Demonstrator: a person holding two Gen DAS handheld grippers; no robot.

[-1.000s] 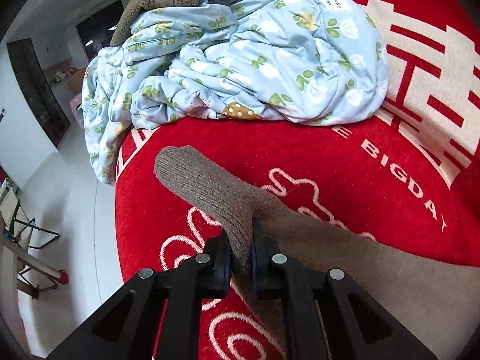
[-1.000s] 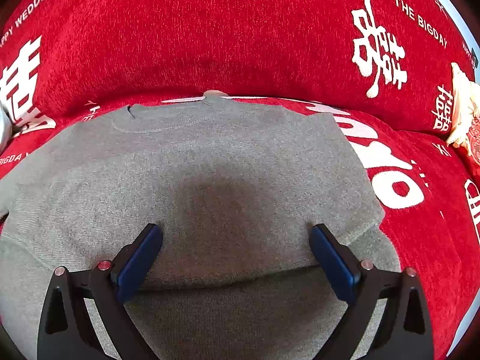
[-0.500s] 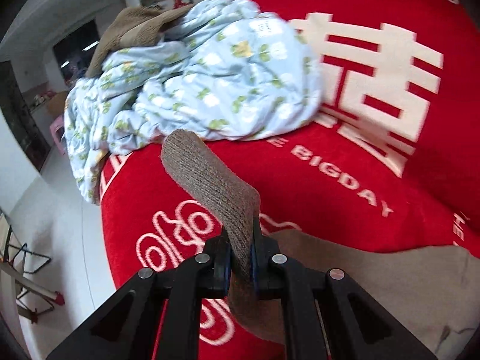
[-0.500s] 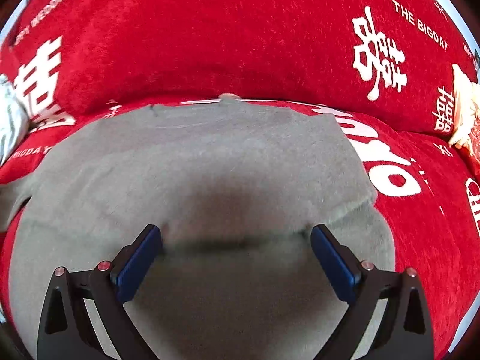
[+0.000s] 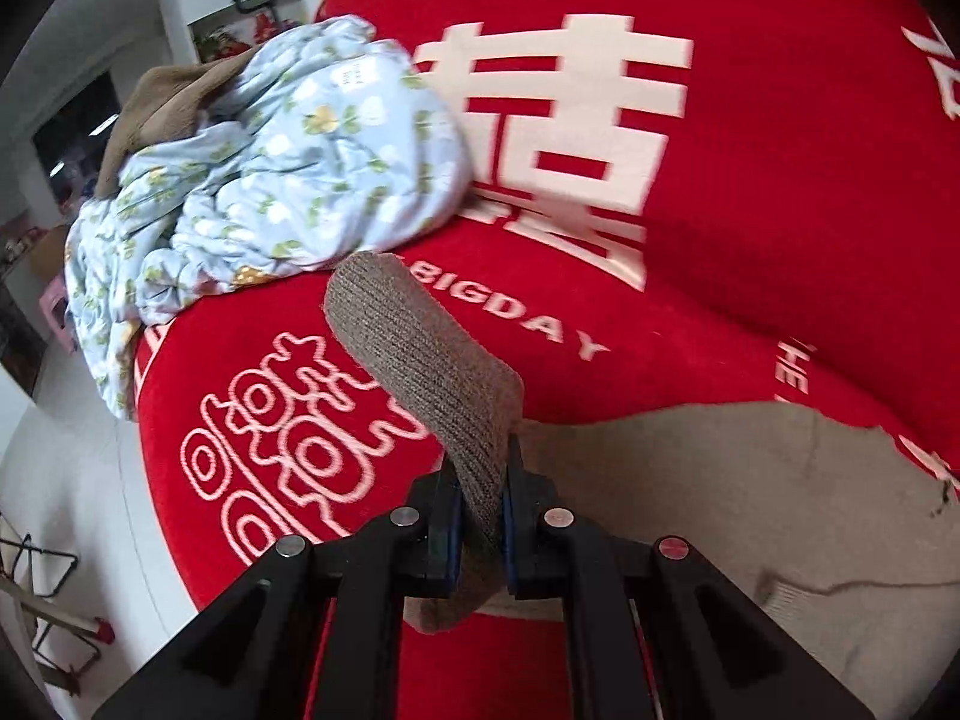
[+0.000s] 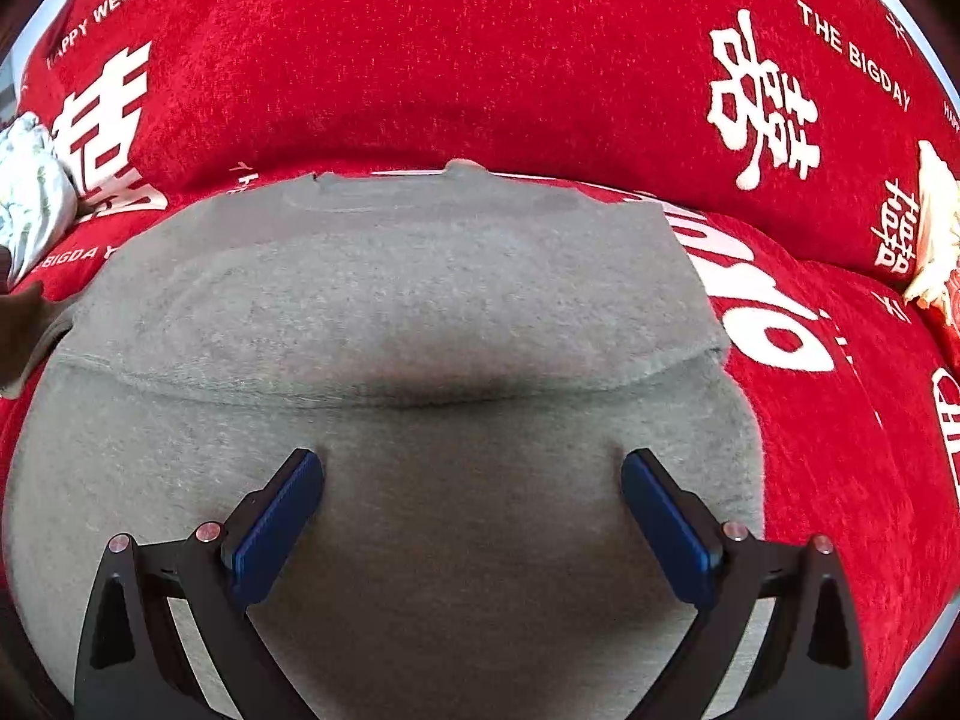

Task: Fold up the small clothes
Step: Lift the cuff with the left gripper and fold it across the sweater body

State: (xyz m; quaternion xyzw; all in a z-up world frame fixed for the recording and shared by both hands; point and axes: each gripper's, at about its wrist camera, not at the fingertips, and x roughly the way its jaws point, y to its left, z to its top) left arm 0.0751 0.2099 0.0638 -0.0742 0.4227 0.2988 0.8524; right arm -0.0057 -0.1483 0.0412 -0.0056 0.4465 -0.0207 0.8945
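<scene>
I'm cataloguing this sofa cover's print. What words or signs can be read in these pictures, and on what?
"HAPPY WEDDING": red plush sofa cover, upper left in the right wrist view.
"THE BIGDAY": same cover, upper right; "BIGDAY" also in the left wrist view.
Large white Chinese characters: same cover.
White tag on the blue floral quilt: too blurred to read.

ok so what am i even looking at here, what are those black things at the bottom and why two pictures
The black things are hand-held tongs; a person holds one in each hand, each with a camera looking along its fingers, hence two pictures. Both look down at a sofa with a red wedding-print cover. In the left view, the left tongs are shut on the ribbed cuff of a grey-brown sweater, lifting the sleeve. In the right view, the right tongs are open above the sweater's spread body, holding nothing. A crumpled blue floral garment lies further along the sofa.
</scene>
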